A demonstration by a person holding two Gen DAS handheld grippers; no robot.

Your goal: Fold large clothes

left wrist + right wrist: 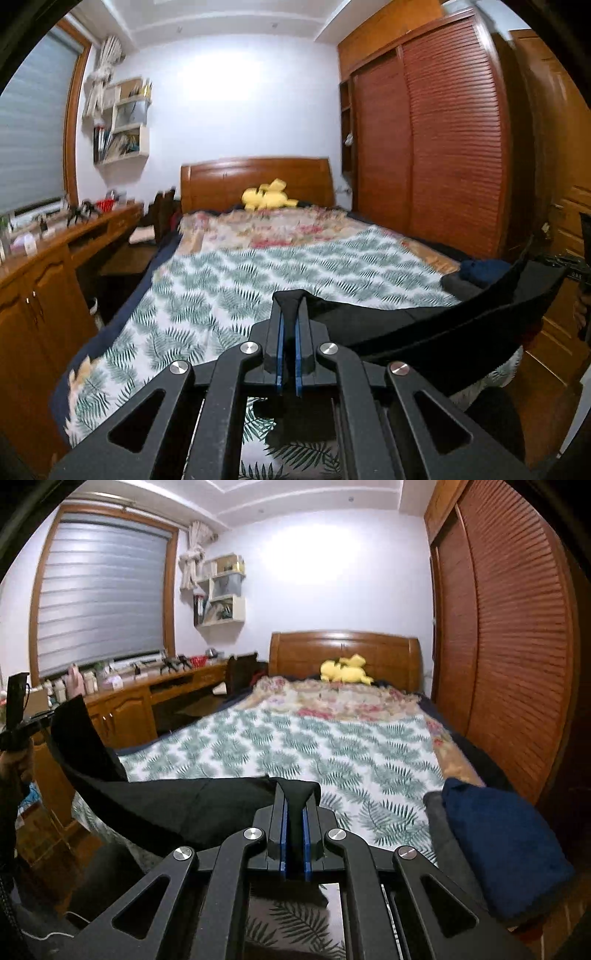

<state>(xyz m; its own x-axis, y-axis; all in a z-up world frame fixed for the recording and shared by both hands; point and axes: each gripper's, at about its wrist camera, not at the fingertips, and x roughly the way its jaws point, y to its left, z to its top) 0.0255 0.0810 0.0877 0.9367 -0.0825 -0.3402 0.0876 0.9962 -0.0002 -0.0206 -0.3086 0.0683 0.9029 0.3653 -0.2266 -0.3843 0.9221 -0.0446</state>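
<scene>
Left wrist view: left gripper (289, 314), jaws pressed together on a bunched fold of the black garment (424, 328); the cloth rises in a small peak above the blue pads (280, 350); from there its edge runs as a slack band out to the right, toward the other gripper, which shows dimly at the frame's right edge; the garment hangs in the air above the foot of the bed (258, 266), whose cover bears a green fern print; a yellow plush toy (267, 195) lies by the headboard, well apart; a navy folded item (480, 269) sits at the bed's right side.

Right wrist view: right gripper (295, 797), jaws likewise pinched on a fold of the same cloth; the band sags leftward to the left gripper, seen small at the far left with a hand below it.

Handling, as a judgement: soft, limp, fairly light; no stiffness, so it sags wherever unsupported; matte weave, unlikely to slip from the pads; not fragile. Best held at two corners or along one hem, well apart, so the cloth hangs flat and can be laid on the bed without creasing; the bunched pinches may hide extra layers.
</scene>
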